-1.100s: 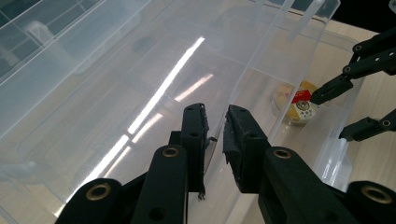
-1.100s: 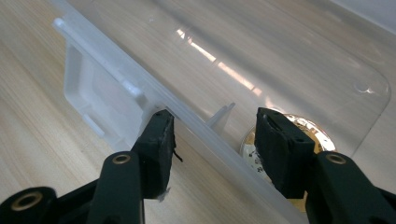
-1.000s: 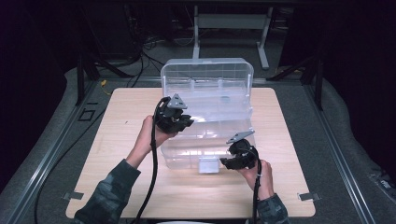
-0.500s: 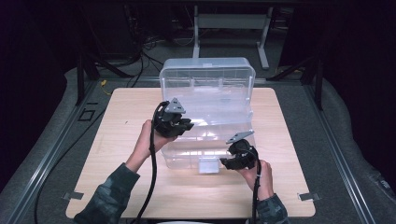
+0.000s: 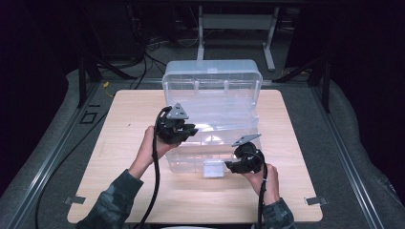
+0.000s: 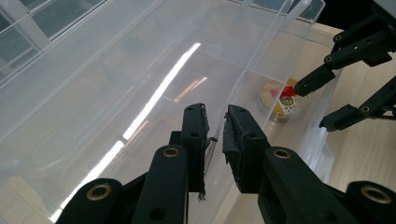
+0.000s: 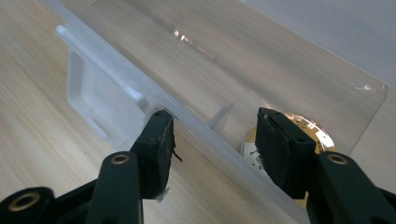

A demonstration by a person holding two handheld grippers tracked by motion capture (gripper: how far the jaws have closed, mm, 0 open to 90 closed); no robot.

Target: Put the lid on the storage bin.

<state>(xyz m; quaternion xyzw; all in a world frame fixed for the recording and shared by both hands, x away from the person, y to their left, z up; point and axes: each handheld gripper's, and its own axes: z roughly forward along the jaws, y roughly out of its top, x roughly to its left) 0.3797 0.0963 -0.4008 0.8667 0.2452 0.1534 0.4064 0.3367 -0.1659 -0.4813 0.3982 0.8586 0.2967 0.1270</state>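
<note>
A clear plastic storage box (image 5: 191, 162) sits on the wooden table (image 5: 119, 167), its lid (image 5: 212, 78) standing upright behind it. My left gripper (image 5: 191, 130) is shut on the box's left wall, whose thin rim (image 6: 243, 79) runs between the pads of the left gripper (image 6: 215, 112). My right gripper (image 5: 229, 165) is at the front wall beside the latch (image 5: 213, 168). The right gripper (image 7: 212, 116) is open and straddles the front rim (image 7: 140, 95), one jaw outside and one inside. A small round tin (image 6: 280, 98) with a yellow and red label lies inside the box, just behind the inner jaw (image 7: 313, 130).
The right gripper (image 6: 322, 105) also appears at the far side of the box in the left gripper view. Bare table lies left, right and in front of the box. Cables and a metal stand (image 5: 234, 21) are on the dark floor beyond the table.
</note>
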